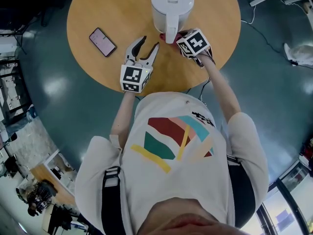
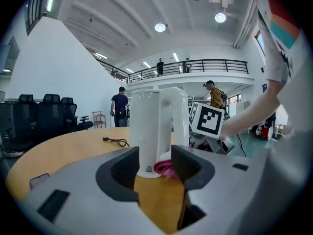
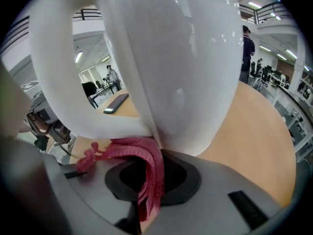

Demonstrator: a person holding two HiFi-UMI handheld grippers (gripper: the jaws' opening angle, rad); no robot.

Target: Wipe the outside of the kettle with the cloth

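A white kettle (image 1: 171, 6) stands on the round wooden table (image 1: 98, 9), its handle (image 1: 170, 31) turned toward me. My right gripper (image 1: 177, 37) is tucked in at the foot of that handle, shut on a red cloth (image 1: 163, 36). In the right gripper view the cloth (image 3: 146, 165) is pinched between the jaws and pressed against the kettle's lower wall (image 3: 186, 72) under the handle (image 3: 63, 82). My left gripper (image 1: 144, 50) hovers just short of the kettle, open and empty. In its own view the kettle (image 2: 146, 131) and the cloth (image 2: 164, 168) show beyond the jaws.
A phone (image 1: 102, 41) lies on the table left of the kettle. A black cable (image 2: 116, 141) rests on the far side of the tabletop. The near table edge (image 1: 161, 89) is close behind both grippers. Office chairs (image 2: 44, 116) and people stand in the background.
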